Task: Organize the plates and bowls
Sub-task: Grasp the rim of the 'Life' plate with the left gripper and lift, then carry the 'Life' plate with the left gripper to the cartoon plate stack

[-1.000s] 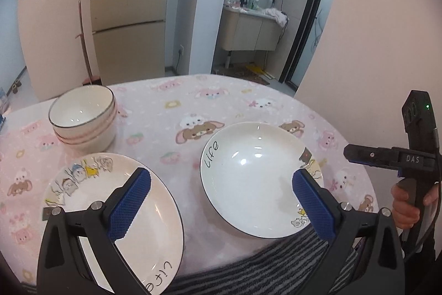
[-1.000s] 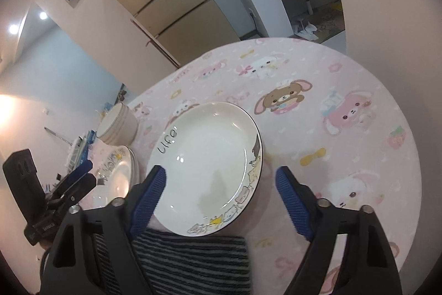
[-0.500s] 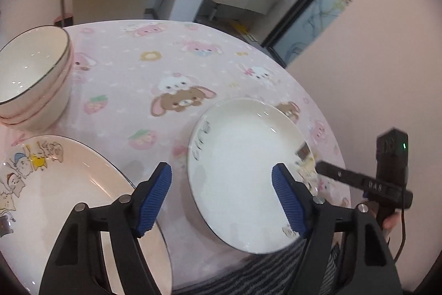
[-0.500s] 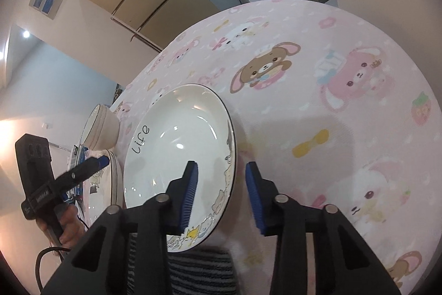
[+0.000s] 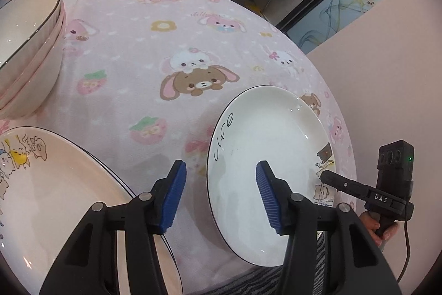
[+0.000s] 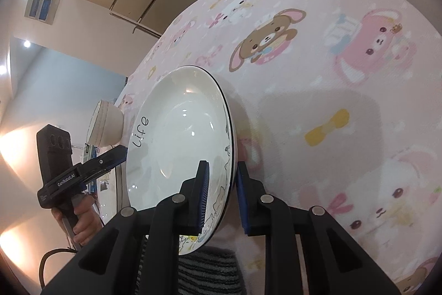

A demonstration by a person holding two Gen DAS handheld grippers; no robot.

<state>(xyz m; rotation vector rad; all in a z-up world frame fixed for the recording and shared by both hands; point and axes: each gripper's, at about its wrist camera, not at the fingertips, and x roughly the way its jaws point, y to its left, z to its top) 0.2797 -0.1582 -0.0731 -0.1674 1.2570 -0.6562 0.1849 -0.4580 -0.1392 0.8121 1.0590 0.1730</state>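
A white deep plate [image 5: 265,165] with "Life" written on it sits near the table's front right edge; it also shows in the right wrist view [image 6: 176,145]. My right gripper [image 6: 222,192] is shut on this plate's near rim, its fingers [image 5: 342,185] on the plate's right side in the left wrist view. My left gripper [image 5: 221,195] is open, its right finger over the plate's left rim. A second plate [image 5: 55,184] with cartoon cats lies at the front left. Stacked bowls [image 5: 25,46] stand at the far left.
The round table [image 5: 154,51] has a pink cartoon-print cloth. A striped grey cloth [image 6: 210,273] lies at the near edge under the plate. A pink wall [image 5: 386,90] stands close on the right. Cabinets and a doorway are behind.
My right gripper has closed from wide open onto the Life plate's rim. My left gripper has moved forward and down and narrowed, its right finger now over the plate's left rim.
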